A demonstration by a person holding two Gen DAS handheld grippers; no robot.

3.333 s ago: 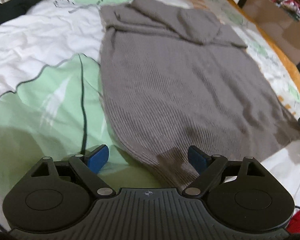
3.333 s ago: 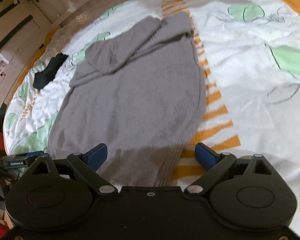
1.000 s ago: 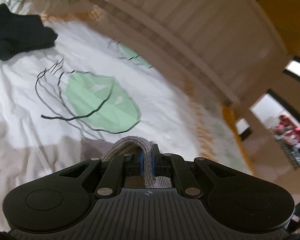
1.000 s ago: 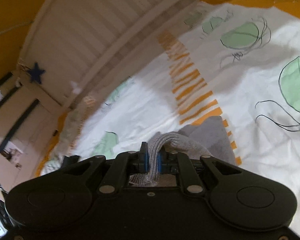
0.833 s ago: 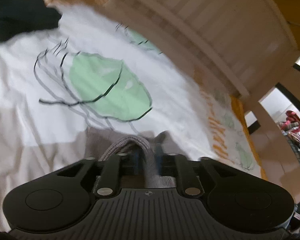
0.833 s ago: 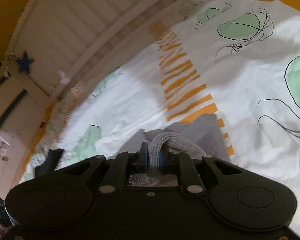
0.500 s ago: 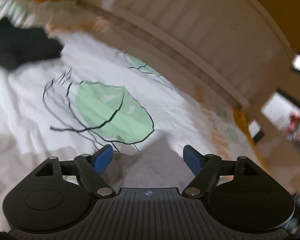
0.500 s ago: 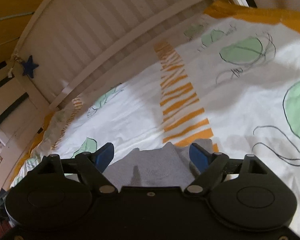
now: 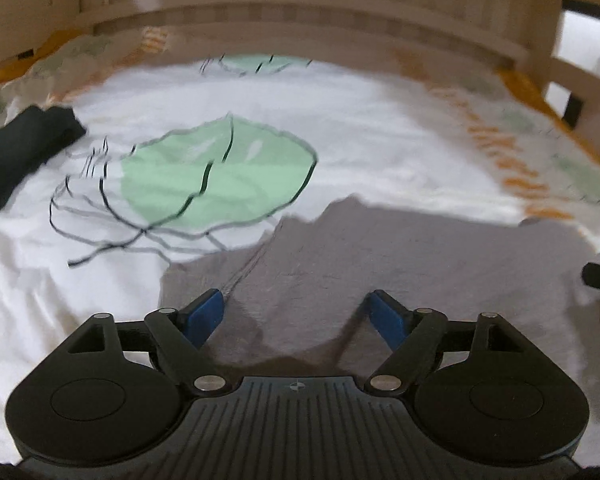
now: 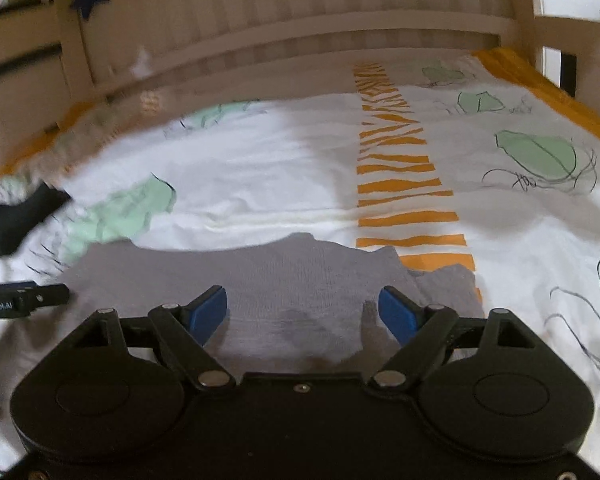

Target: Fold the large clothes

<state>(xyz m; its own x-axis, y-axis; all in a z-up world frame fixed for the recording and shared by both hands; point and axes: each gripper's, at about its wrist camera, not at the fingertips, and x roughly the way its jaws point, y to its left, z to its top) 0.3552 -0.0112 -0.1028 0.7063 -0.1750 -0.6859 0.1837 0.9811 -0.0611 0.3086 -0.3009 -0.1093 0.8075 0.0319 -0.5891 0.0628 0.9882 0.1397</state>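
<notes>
The grey knitted sweater (image 9: 420, 264) lies folded on the white patterned bed cover (image 9: 380, 140), its far edge just ahead of both grippers. My left gripper (image 9: 294, 300) hovers over the sweater's left part; its jaws are opening and the blue pads grip nothing. My right gripper (image 10: 302, 298) stands open above the sweater (image 10: 300, 272) near its right corner, pads clear of the cloth. A lower layer of the sweater pokes out at the right, by the orange stripes (image 10: 404, 200).
A black garment (image 9: 16, 152) lies at the left on the bed cover (image 10: 260, 184), also in the right wrist view as the black garment (image 10: 20, 216). A pale wooden bed rail (image 9: 300, 4) closes the far side. Green leaf prints mark the cover.
Both grippers let go of the sweater's hem that they held pinched. Their jaws spread wide, the wrists rolled level and pulled back, and the sweater now lies doubled on the bed.
</notes>
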